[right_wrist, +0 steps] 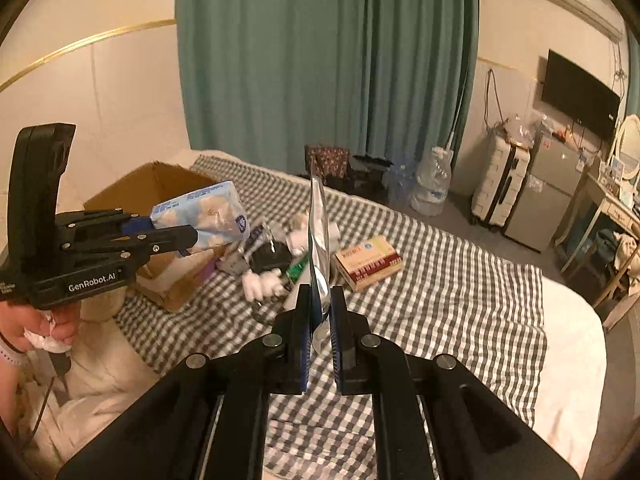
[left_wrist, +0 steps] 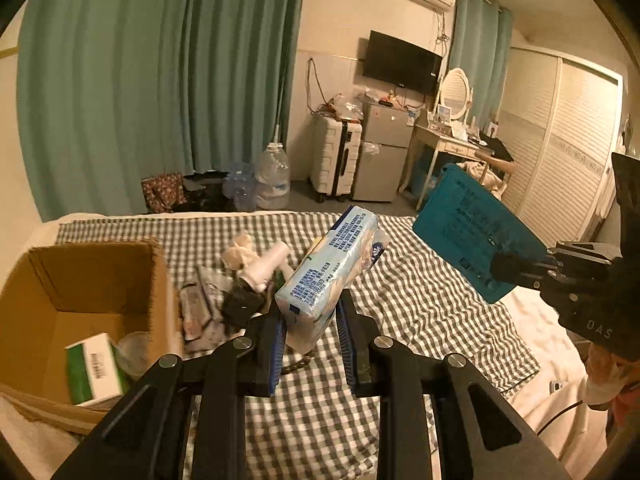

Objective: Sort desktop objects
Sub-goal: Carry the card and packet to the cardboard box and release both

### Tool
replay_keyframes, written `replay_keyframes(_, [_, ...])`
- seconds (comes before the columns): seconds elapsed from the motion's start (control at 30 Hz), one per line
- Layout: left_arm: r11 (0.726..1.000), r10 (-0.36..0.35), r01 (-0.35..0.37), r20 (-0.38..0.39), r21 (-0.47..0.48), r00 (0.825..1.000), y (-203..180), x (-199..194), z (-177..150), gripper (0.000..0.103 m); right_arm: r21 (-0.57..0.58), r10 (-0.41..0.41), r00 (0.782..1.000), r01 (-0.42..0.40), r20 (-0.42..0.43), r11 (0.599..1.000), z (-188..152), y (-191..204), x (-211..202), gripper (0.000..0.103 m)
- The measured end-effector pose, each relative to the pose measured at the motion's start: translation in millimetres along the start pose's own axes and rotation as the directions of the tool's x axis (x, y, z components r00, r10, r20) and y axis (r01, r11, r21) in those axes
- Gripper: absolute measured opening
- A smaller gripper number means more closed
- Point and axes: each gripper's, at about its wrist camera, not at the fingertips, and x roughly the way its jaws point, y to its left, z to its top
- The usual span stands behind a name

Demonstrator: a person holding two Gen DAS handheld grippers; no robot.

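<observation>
My left gripper (left_wrist: 310, 316) is shut on a pale blue tissue pack (left_wrist: 332, 264) and holds it in the air above the checkered cloth; it also shows in the right wrist view (right_wrist: 208, 216), close to the cardboard box (right_wrist: 160, 184). My right gripper (right_wrist: 320, 304) is shut on a flat teal pouch (right_wrist: 319, 240), seen edge-on there. In the left wrist view the teal pouch (left_wrist: 472, 236) hangs in the air at the right. A pile of small objects (left_wrist: 240, 280) lies on the cloth beside the box (left_wrist: 80, 300).
The box holds a green-and-white carton (left_wrist: 94, 368) and a clear cup (left_wrist: 134, 354). A red-and-cream box (right_wrist: 368, 262) lies on the checkered cloth (right_wrist: 440, 292). White bedding lies around the cloth. Water jugs, a suitcase and a small fridge stand on the floor beyond.
</observation>
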Motion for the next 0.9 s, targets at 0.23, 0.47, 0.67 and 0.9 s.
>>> replay_keyframes(0.23, [0.993,0.115,-0.116,-0.020,-0.032,0.993,47.3,-29.5,4.6,0.024,-0.072,0.045,0.998,-0.042,0.040,0.996,29.0,45.2,-12.0,0.008])
replay_keyframes(0.47, [0.974,0.206,-0.206,-0.004,-0.099,0.979,108.2,-55.1,-9.8,0.024,-0.130,0.119,0.992,-0.113,0.041,0.985,52.0,96.2,8.3,0.008])
replay_keyframes(0.67, [0.942,0.267,-0.263,-0.012,-0.208,0.964,169.6,-57.9,-25.8,0.024,-0.189,0.176,0.984,-0.170,0.014,0.967,67.1,144.2,40.8,0.008])
replay_keyframes(0.9, [0.919,0.331,-0.328,-0.027,-0.220,0.943,208.9,-45.9,-37.5,0.024,-0.228,0.230,0.972,-0.236,-0.053,0.945,76.7,186.2,92.9,0.008])
